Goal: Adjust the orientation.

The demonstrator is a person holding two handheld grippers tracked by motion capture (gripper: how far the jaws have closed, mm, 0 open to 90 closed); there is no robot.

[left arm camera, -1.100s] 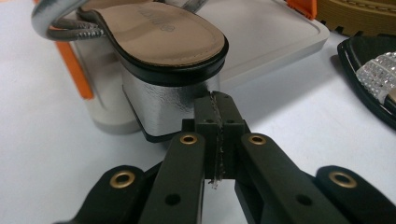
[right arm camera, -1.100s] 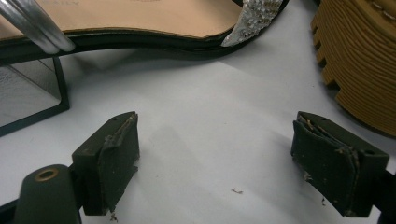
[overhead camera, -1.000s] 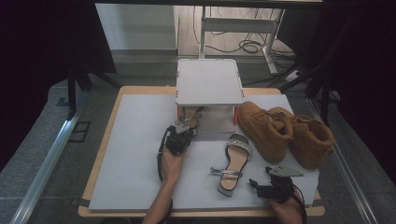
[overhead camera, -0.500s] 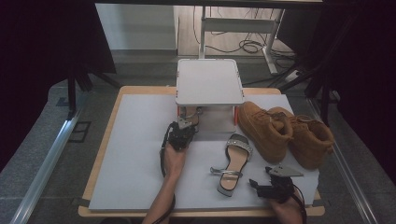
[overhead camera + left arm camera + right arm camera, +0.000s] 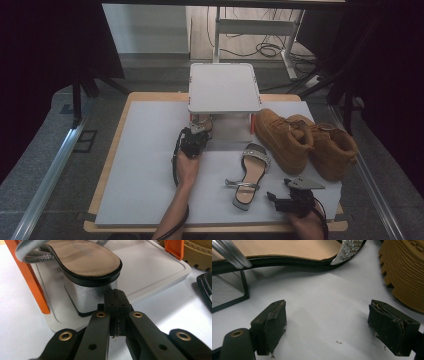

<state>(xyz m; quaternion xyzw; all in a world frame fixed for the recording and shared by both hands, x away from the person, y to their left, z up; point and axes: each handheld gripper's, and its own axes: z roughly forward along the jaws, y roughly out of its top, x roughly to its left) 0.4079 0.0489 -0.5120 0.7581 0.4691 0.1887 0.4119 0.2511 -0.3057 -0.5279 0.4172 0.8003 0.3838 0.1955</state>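
Observation:
A silver sandal (image 5: 82, 260) with a block heel rests on the lower tray (image 5: 152, 270) of a white two-level stand (image 5: 224, 87). My left gripper (image 5: 115, 293) is shut with nothing between its pads, and its tips sit right at that heel; in the high view this gripper (image 5: 198, 132) is at the stand's front left. The matching sandal (image 5: 248, 175) lies on the white mat. My right gripper (image 5: 334, 325) stands open just above the mat near that sandal (image 5: 287, 250), holding nothing; in the high view it (image 5: 276, 199) is near the front edge.
Two tan boots (image 5: 285, 137) (image 5: 332, 150) stand right of the stand; a boot sole (image 5: 404, 277) is close to my right gripper's right jaw. Orange posts (image 5: 30, 282) hold the stand's top. The table edge (image 5: 215, 227) runs close behind the right hand.
My left gripper has edged forward toward the stand, and the sandal in front of it now sits a little farther under the top shelf. The right gripper has stayed put.

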